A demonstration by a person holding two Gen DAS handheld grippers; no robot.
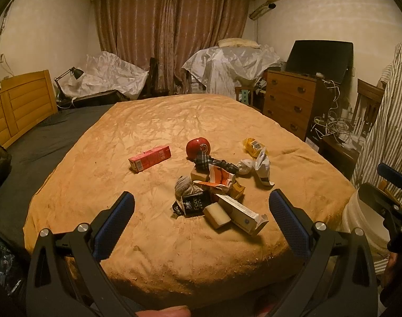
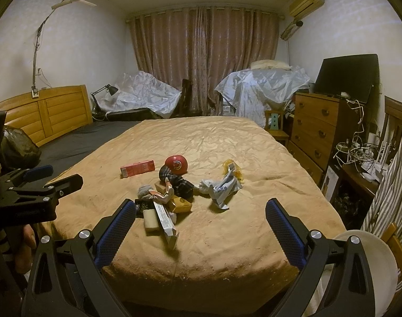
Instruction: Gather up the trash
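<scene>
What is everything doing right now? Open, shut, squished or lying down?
Left tongs: open, holding nothing.
Right tongs: open, holding nothing.
Red box: lying flat on the blanket, apart from the pile.
Long white box: lying down, end flap open.
Red ball: resting on the blanket.
White wrapper: crumpled.
White bucket: open on top, beside the bed.
Curtains: drawn shut.
</scene>
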